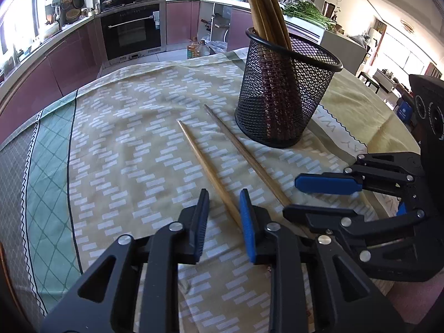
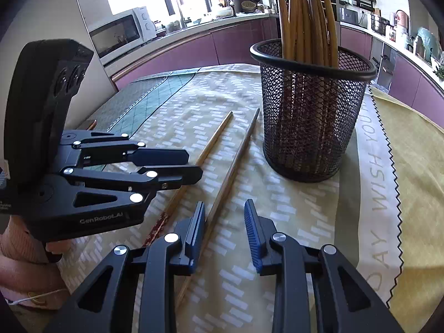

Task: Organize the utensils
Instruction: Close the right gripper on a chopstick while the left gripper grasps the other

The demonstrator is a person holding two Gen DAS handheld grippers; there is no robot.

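Two wooden chopsticks lie side by side on the tablecloth. The left chopstick (image 1: 206,168) (image 2: 211,145) runs between the open jaws of my left gripper (image 1: 223,204), just above the cloth. The right chopstick (image 1: 244,152) (image 2: 233,172) runs under the left finger of my right gripper (image 2: 223,217), which is open and empty. A black mesh holder (image 1: 283,94) (image 2: 310,111) stands upright behind them with several chopsticks (image 1: 266,8) (image 2: 305,19) in it. Each gripper shows in the other's view, the right one (image 1: 319,197) and the left one (image 2: 191,163).
A yellow and green patterned tablecloth (image 1: 125,127) (image 2: 305,222) covers the table. The table edge drops off at the left (image 1: 16,149). Kitchen counters, an oven (image 1: 130,30) and a microwave (image 2: 116,34) stand beyond.
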